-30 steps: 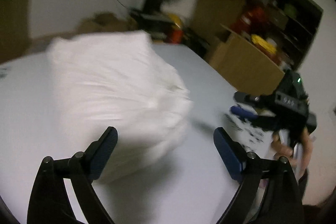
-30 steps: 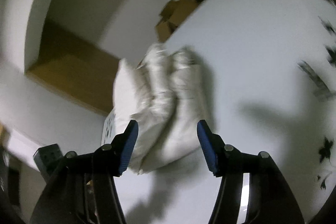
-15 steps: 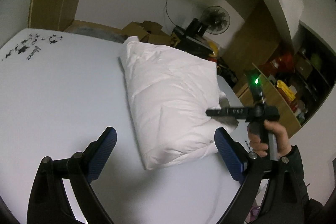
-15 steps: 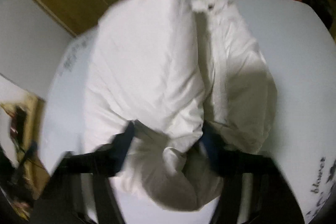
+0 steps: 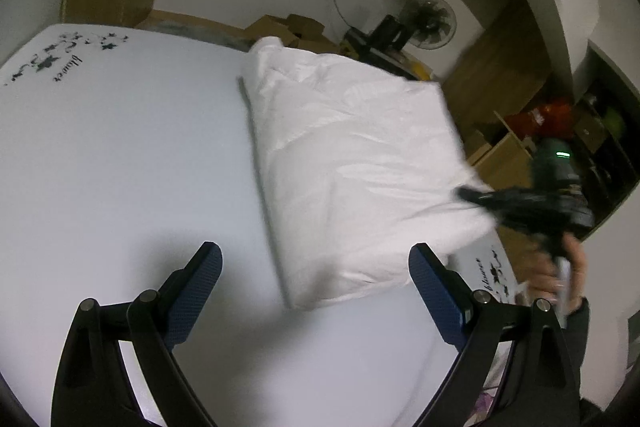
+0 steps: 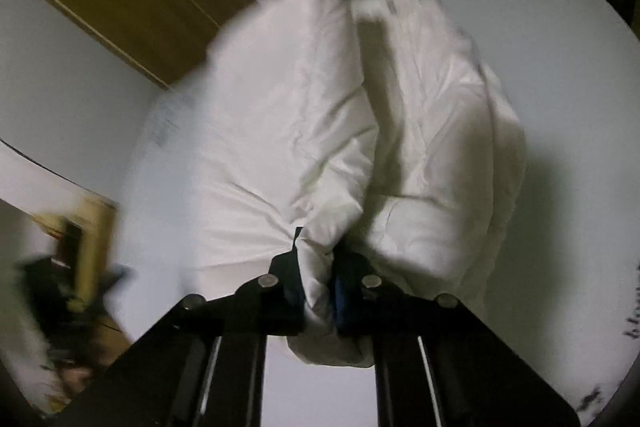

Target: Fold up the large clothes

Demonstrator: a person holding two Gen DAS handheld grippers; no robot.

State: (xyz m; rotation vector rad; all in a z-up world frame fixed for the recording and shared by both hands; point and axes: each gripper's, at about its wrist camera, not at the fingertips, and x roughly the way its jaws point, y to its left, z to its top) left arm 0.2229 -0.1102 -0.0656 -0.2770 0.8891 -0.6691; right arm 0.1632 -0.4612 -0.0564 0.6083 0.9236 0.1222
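**Padded white garment pinched at one corner, other hand idle**

Padded white garment (image 5: 352, 163) lies bundled on the white table (image 5: 120, 155), toward its far right side, its near-right corner drawn out toward the table edge. The right gripper (image 6: 318, 283) is pressed together on a thick wad of that corner, fabric bulging out between and below the pads. The left gripper (image 5: 316, 287) hovers spread wide over bare table just beside the garment's near edge, gripping nothing.

Main risk, as I judge it: the grip sits on a bunched fistful rather than a clean hem, so pulling may drag the whole puffy bundle across the slick tabletop instead of opening a layer (nothing pins the far side). The slippery shell could also squeeze out of the pads under load. A pull toward the edge might tip the garment's bulk off the table. Both views are smeared by motion, so the exact layer held is unclear.
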